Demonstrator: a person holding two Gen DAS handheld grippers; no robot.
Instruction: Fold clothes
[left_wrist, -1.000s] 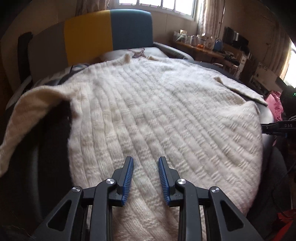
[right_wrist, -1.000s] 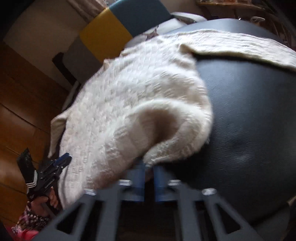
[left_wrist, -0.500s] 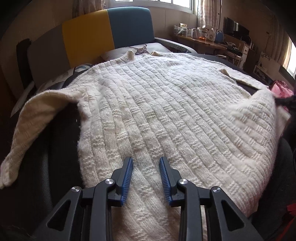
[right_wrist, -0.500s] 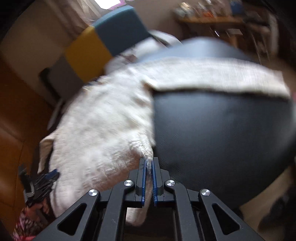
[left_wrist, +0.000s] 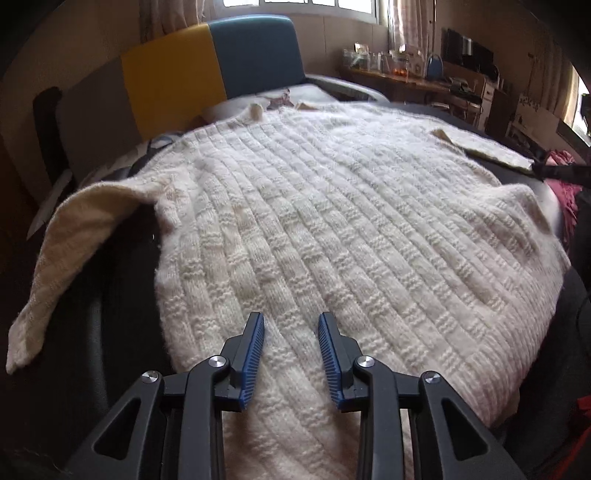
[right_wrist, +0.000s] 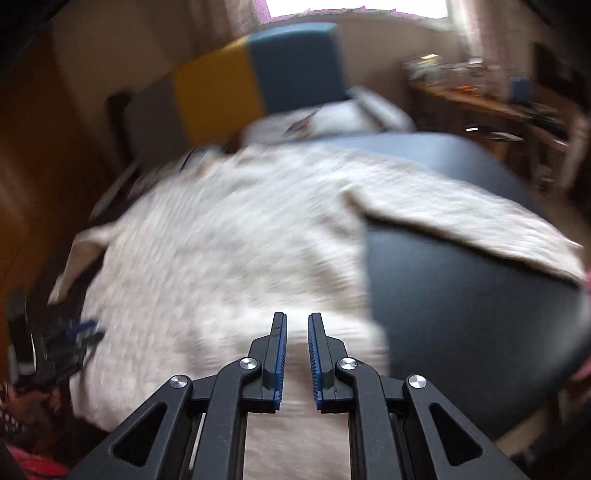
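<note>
A cream knitted sweater (left_wrist: 332, 229) lies spread flat over a dark padded surface (left_wrist: 110, 295). One sleeve (left_wrist: 66, 236) hangs off at the left, the other sleeve (right_wrist: 480, 232) stretches away at the right. My left gripper (left_wrist: 291, 321) hovers open over the sweater's near hem, nothing between its blue pads. In the blurred right wrist view my right gripper (right_wrist: 297, 325) stands open just above the sweater's (right_wrist: 229, 258) near right corner, holding nothing. The left gripper (right_wrist: 70, 343) also shows at that view's left edge.
A chair back (left_wrist: 207, 77) in grey, yellow and blue stands behind the surface. A cluttered wooden desk (left_wrist: 413, 81) runs along the far right wall under a window. Pink fabric (left_wrist: 565, 173) lies at the right edge. The dark surface (right_wrist: 461, 314) lies bare right of the sweater.
My right gripper opened and let go of the sweater's corner, which now lies flat. The right wrist view swung upward. The left gripper held steady, drawing back slightly.
</note>
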